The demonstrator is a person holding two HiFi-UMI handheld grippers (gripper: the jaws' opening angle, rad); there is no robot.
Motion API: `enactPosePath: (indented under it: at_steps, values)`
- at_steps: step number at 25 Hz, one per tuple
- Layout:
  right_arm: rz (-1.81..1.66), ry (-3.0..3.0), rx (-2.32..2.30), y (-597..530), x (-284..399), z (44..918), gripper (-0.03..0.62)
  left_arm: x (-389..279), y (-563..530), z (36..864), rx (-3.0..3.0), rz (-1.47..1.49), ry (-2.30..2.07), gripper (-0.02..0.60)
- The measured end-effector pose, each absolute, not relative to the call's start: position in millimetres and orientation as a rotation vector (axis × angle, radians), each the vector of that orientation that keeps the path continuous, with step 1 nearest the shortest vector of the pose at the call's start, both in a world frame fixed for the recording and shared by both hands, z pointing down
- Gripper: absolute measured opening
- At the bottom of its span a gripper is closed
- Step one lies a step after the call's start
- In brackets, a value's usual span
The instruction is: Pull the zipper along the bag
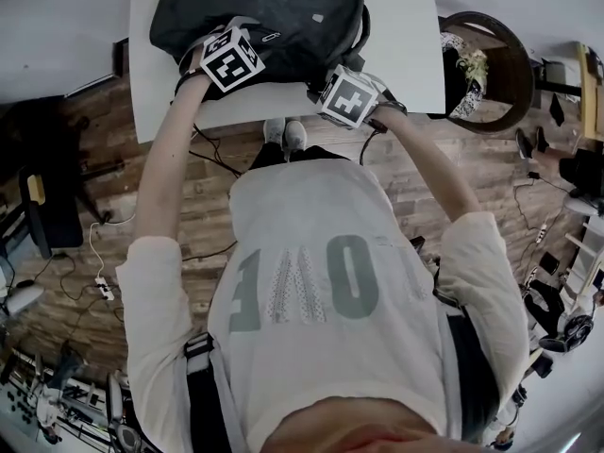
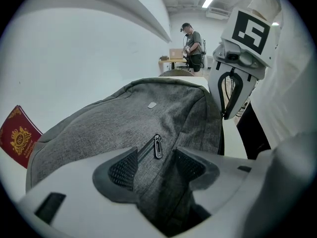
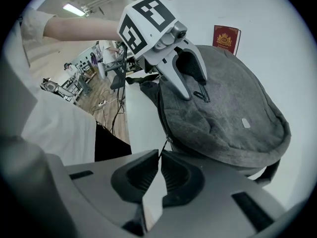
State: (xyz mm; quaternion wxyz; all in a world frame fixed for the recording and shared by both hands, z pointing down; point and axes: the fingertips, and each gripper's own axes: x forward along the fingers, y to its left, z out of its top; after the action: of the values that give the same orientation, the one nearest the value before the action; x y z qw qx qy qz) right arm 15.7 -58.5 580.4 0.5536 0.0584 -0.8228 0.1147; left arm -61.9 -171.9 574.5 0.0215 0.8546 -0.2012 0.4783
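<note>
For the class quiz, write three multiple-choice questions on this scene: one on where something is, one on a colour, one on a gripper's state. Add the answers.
1. Where is the red booklet?
A. On the floor.
B. Behind the backpack, past its far edge.
C. Lying flat on top of the backpack.

2. What colour is the backpack's fabric?
A. Grey.
B. Yellow.
C. Blue.

3. How do the right gripper's jaws stand?
A. Wide apart and empty.
B. Closed on the red booklet.
C. Closed on the thin zipper pull.

Answers:
1 B, since the right gripper view shows the red booklet beyond the backpack's far edge.
2 A, since both gripper views show a grey weave.
3 C, since the pads meet with the zipper pull's end pinched between them.
</note>
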Motion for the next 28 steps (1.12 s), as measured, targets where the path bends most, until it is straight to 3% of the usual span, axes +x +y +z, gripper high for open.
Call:
enactPosePath:
  at_steps: [7, 17, 20, 28]
  values:
    - [0.233, -1.942, 0.189, -68, 23, 591, 0.031, -83, -170, 545, 2.719, 1.580, -0.684, 0.232]
    - [0.401, -1.905, 0.395, -67, 16, 600, 0.031, -219, -127, 551, 2.631, 2.241, -0.106, 0.232]
    - [0.440, -1.897, 0.491, -72, 10, 601, 0.031, -224, -135, 559, 2.690, 2.152, -0.192, 0.195]
    - [0.427, -1.893, 0.578, -84, 24, 604, 0.031, -210, -128, 559, 2.614, 1.962, -0.270, 0.172]
